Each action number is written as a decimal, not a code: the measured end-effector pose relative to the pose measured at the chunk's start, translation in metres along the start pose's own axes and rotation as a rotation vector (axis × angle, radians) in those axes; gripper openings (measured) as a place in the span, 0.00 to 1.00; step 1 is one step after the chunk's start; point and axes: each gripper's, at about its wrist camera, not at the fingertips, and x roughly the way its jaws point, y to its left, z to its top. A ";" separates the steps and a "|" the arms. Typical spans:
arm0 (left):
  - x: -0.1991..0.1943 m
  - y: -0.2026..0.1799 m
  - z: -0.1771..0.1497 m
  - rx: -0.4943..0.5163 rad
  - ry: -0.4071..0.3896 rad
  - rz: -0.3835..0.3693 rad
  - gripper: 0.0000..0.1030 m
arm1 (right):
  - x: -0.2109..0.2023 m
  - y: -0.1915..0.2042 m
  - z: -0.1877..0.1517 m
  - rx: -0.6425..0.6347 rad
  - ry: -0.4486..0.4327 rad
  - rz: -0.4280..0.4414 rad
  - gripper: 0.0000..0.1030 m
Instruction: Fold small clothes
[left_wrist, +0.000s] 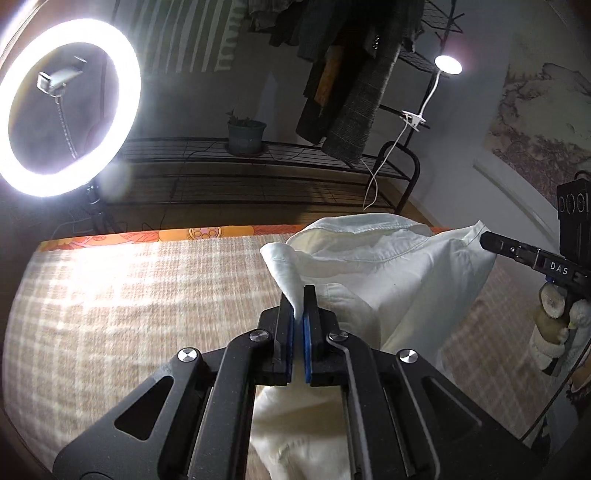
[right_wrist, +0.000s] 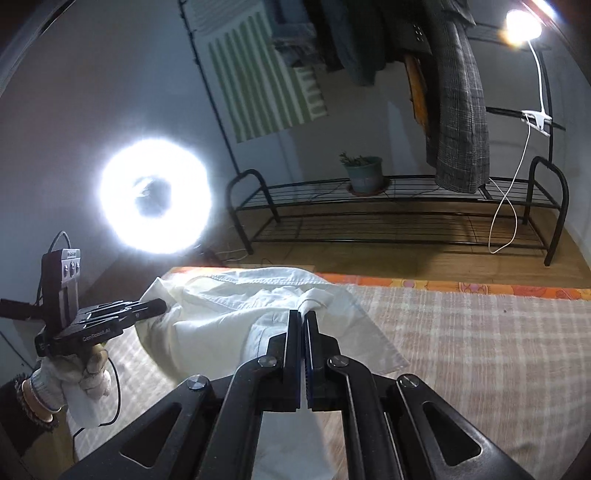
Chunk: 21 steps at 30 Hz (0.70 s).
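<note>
A small white garment (left_wrist: 373, 266) hangs lifted above a plaid beige cloth (left_wrist: 129, 295) on the table. My left gripper (left_wrist: 299, 295) is shut on one corner of it, the fabric pinched between its blue pads. My right gripper (right_wrist: 303, 317) is shut on another edge of the same garment (right_wrist: 229, 310). Each gripper shows in the other's view: the right one at the right edge of the left wrist view (left_wrist: 487, 240), the left one at the left of the right wrist view (right_wrist: 162, 306). The garment sags between them and its lower part trails toward me.
A bright ring light (left_wrist: 70, 107) stands left of the table. A black wire rack (right_wrist: 399, 214) with a potted plant (right_wrist: 364, 173) and hanging clothes (right_wrist: 458, 110) is behind. An orange patterned border (right_wrist: 461, 286) marks the table's far edge. A clip lamp (left_wrist: 448, 64) shines at right.
</note>
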 end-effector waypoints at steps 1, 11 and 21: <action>-0.009 -0.001 -0.006 0.000 -0.006 -0.003 0.01 | -0.007 0.004 -0.005 -0.005 0.001 -0.001 0.00; -0.080 -0.022 -0.092 0.021 -0.009 0.025 0.01 | -0.081 0.050 -0.087 -0.054 0.025 0.010 0.00; -0.104 -0.030 -0.187 0.094 0.087 0.043 0.01 | -0.108 0.080 -0.181 -0.159 0.105 -0.084 0.04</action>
